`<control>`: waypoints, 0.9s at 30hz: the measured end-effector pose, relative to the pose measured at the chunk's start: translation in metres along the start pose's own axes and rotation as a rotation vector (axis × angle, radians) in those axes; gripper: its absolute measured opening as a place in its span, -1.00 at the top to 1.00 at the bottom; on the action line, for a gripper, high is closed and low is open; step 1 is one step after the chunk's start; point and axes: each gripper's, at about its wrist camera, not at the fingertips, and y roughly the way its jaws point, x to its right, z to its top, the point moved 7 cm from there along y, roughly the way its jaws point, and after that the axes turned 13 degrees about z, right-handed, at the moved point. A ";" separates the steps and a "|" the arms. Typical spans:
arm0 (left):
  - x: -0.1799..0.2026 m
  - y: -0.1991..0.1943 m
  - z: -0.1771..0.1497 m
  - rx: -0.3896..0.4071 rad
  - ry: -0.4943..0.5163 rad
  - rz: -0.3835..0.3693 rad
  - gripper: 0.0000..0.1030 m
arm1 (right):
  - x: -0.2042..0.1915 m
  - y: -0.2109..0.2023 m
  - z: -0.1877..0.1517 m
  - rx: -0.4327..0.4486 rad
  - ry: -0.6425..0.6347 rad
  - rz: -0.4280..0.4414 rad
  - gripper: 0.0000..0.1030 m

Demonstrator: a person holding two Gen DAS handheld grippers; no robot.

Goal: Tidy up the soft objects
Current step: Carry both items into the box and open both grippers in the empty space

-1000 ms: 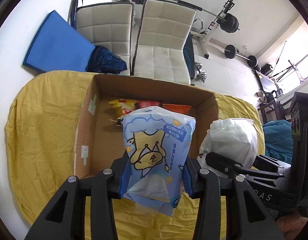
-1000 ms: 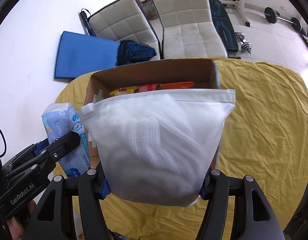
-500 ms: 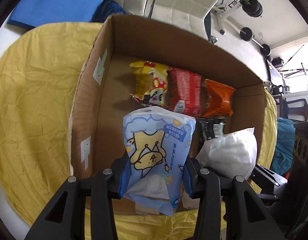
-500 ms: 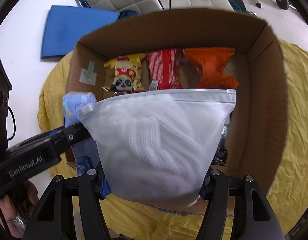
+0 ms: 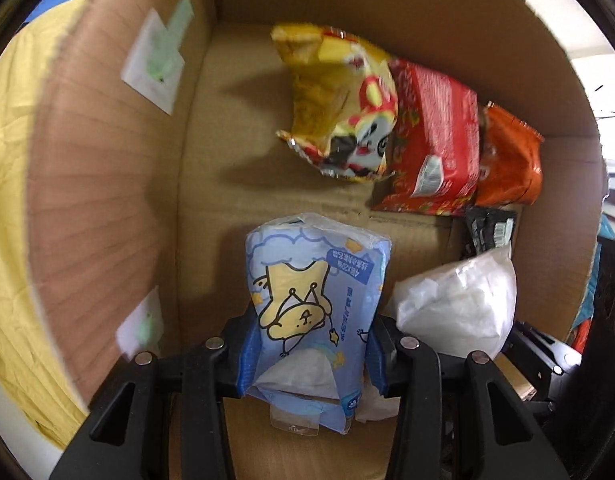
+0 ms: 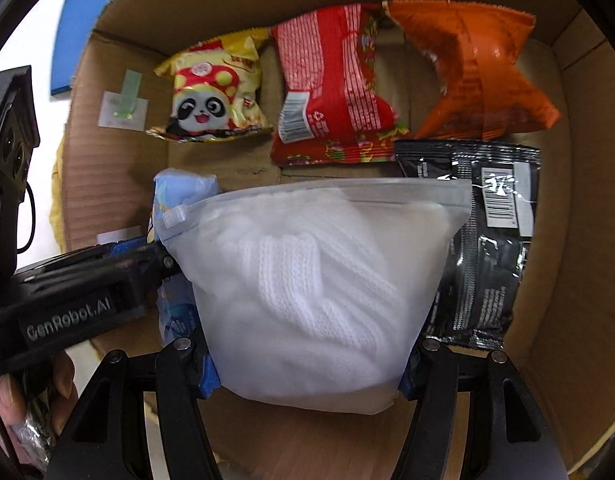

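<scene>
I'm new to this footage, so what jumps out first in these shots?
The white zip bag of knitwear fills the right wrist view, clamped in the right gripper. Beside it, the left gripper holds a blue tissue pack. Both are inside a cardboard box whose far side holds bright snack bags.

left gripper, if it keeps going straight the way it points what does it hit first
The left gripper, shut on the blue tissue pack, points into the cardboard box. Straight ahead lies bare box floor, so the pack's far end would probably touch that first. The yellow panda snack bag lies farther along; depth is uncertain.
</scene>
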 end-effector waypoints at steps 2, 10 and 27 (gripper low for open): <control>-0.002 0.007 0.000 -0.015 0.015 0.003 0.17 | 0.004 0.006 0.002 -0.007 0.008 -0.009 -0.31; 0.001 0.021 -0.004 -0.038 0.033 0.033 0.09 | 0.006 0.033 0.005 -0.016 0.014 -0.053 -0.40; 0.011 0.012 -0.030 -0.007 0.013 0.105 0.06 | 0.004 0.007 -0.001 -0.022 -0.044 -0.142 -0.59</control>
